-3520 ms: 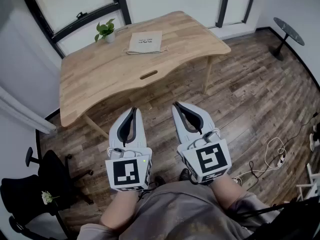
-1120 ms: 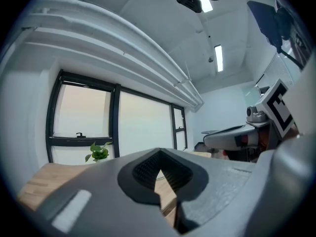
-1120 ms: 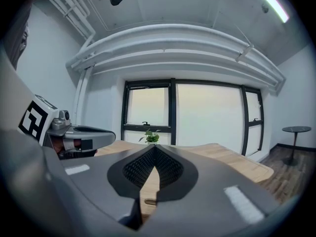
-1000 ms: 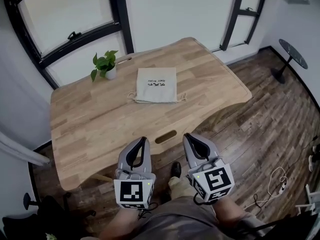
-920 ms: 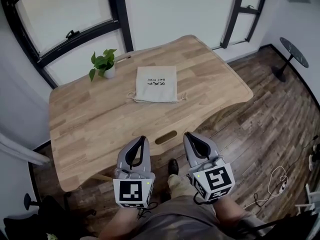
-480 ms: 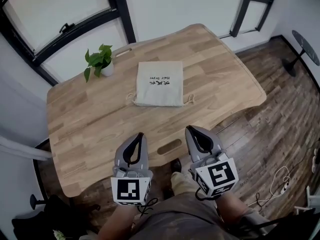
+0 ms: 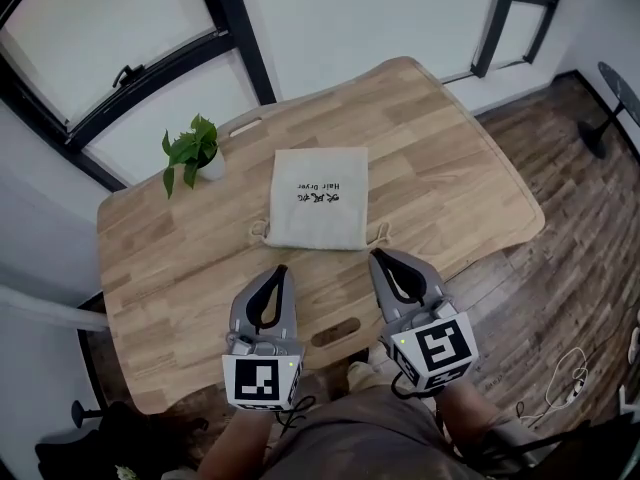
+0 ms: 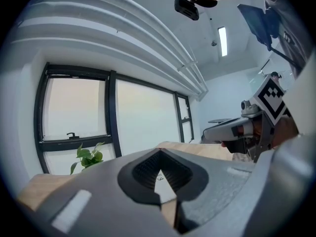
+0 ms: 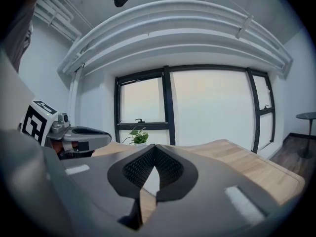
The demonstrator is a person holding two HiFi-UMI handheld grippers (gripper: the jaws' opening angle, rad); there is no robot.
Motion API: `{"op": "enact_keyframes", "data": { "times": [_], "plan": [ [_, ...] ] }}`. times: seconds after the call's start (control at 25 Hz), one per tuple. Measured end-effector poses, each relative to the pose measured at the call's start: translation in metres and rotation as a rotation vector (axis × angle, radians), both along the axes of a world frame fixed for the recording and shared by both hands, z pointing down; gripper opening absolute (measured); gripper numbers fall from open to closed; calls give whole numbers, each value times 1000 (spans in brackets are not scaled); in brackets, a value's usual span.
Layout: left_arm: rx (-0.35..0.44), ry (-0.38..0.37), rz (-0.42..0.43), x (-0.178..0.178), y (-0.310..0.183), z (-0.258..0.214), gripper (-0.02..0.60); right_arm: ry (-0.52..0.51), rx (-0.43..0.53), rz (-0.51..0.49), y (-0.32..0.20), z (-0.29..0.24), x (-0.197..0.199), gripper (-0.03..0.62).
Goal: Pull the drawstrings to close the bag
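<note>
Pale wooden tabletop point(image 7: 180, 258), rounded edges, with an oblong slot point(image 7: 337, 332) cut close to its near edge. A small potted plant point(image 7: 190, 153), green leaves in a white pot, stood at the far left of the tabletop, just in front of the window. The black-framed window point(image 7: 100, 28) had a black handle point(image 7: 124, 72) on its lower bar. White wall point(image 7: 350, 18) separated it from a second black frame point(image 7: 512, 13). Dark plank floor point(image 7: 570, 288) lay to the right. A round dark side table point(image 7: 620, 86) stood at the far right edge. A pale cable point(image 7: 572, 383) lay looped on the floor. A ceiling strip light point(image 8: 222, 41) was lit.

Matt cloth bag point(image 7: 318, 196) on smooth wooden table point(image 7: 450, 198) (visible grain)
</note>
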State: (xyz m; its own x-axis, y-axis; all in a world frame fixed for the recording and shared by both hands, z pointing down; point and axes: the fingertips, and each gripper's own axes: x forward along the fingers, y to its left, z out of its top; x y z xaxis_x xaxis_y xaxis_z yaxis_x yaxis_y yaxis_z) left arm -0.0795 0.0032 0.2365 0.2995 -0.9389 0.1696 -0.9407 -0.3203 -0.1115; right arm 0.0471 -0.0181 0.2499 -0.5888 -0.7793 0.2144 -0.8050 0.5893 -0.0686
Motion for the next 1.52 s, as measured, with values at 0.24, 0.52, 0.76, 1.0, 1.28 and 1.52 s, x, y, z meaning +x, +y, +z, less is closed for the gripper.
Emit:
{"op": "enact_keyframes", "data": {
  "times": [0.24, 0.52, 0.76, 1.0, 1.28, 1.52],
  "plan": [
    [26, -10, -19, 0, -26, -8, 0, -6, 27, -16, -34, -8, 5, 29],
    [66, -5, -54, -13, -44, -20, 0, 7, 71, -44, -54, -20, 0, 29],
    [49, -6, -56, -36, -62, -13, 0, 38, 66, -50, -68, -10, -8, 29],
    [-23, -13, -32, -67, -88, 24, 0, 76, -8, -24, -84, 24, -8, 31],
    [-163, 7, 62, -96, -111, 104, 0, 165, -140, -10, -95, 102, 7, 34],
    [-269, -48, 209, -112, -118, 174, 30, 219, -262, -134, -87, 177, -1, 151]
  ]
}}
